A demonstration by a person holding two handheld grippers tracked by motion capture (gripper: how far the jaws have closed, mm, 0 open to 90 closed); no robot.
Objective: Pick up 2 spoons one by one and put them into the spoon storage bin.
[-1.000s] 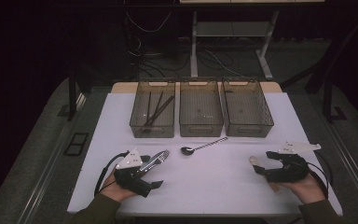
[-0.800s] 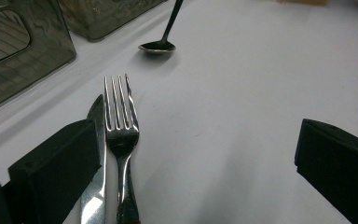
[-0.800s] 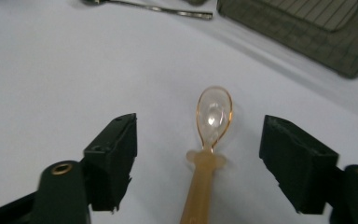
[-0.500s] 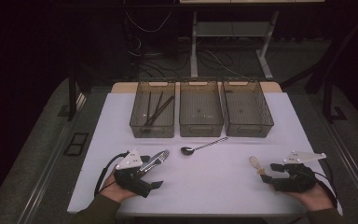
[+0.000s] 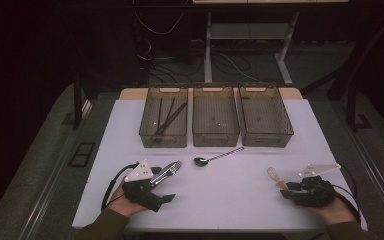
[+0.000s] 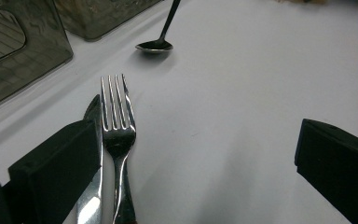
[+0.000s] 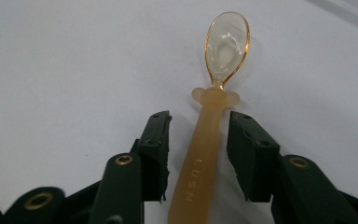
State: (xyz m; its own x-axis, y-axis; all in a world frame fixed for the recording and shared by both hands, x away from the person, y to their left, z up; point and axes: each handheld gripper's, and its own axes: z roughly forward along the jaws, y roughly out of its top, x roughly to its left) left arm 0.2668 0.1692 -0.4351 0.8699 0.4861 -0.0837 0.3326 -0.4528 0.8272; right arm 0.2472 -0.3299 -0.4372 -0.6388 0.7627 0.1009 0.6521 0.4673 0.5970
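An amber plastic spoon (image 7: 226,51) lies on the white table (image 5: 230,200), bowl pointing away, its handle between the jaws of my right gripper (image 7: 200,140). Those jaws have just been closing, and a narrow gap still shows on each side of the handle. In the high view the spoon (image 5: 275,176) sits just left of the right gripper (image 5: 290,191). My left gripper (image 6: 191,158) stands open and wide. A steel fork (image 6: 116,126) and a knife (image 6: 91,196) lie by its left jaw, the knife partly under it. Farther off lies a metal spoon (image 6: 154,45).
Three clear grey bins stand in a row at the back: the left bin (image 5: 145,131) holds dark sticks, and the middle bin (image 5: 215,136) and right bin (image 5: 267,137) look bare. The metal spoon (image 5: 217,156) lies just in front of them.
The right gripper's jaws have narrowed around the amber spoon's handle, and that hand has drifted slightly toward the near edge. The left gripper, fork and knife have stayed put.
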